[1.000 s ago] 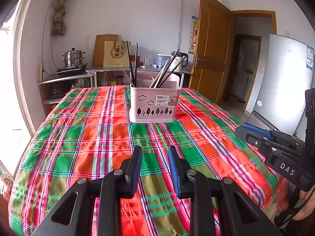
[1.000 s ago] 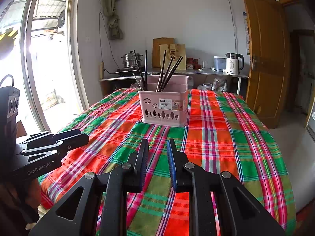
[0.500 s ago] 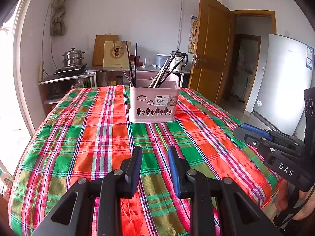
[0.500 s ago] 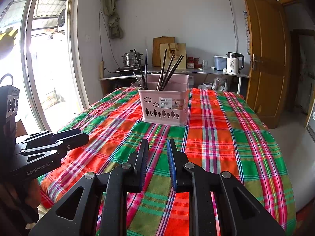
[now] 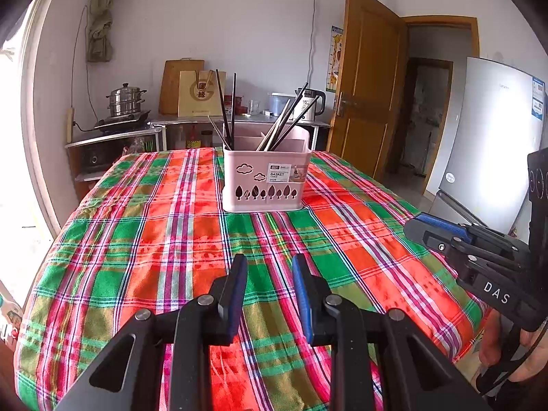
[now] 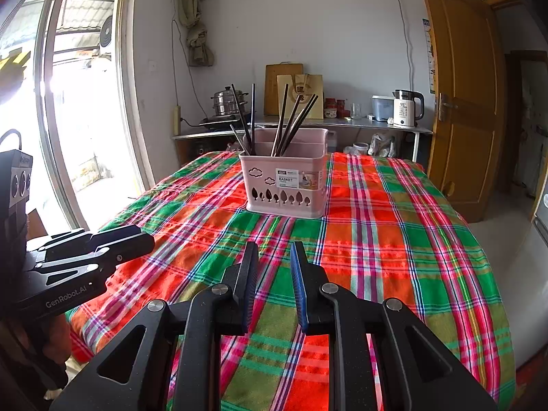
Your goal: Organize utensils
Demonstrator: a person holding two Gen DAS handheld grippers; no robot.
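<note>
A pink utensil basket (image 5: 265, 179) (image 6: 286, 185) stands upright at the far middle of the plaid tablecloth (image 5: 164, 239) (image 6: 394, 246). Several dark chopsticks (image 5: 227, 109) (image 6: 294, 123) stick up out of its compartments. My left gripper (image 5: 269, 274) hovers low over the near part of the cloth, well short of the basket, open by a narrow gap with nothing between its fingers. My right gripper (image 6: 274, 263) hangs the same way, open and empty. Each gripper shows in the other's view: the right gripper (image 5: 416, 227) at the right edge, the left gripper (image 6: 145, 238) at the left edge.
Behind the table runs a counter (image 6: 342, 123) with a steel pot (image 5: 125, 101), a kettle (image 6: 406, 108) and a paper bag (image 5: 200, 94). A wooden door (image 5: 366, 89) and a fridge (image 5: 496, 137) stand to the right, a window (image 6: 75, 102) to the left.
</note>
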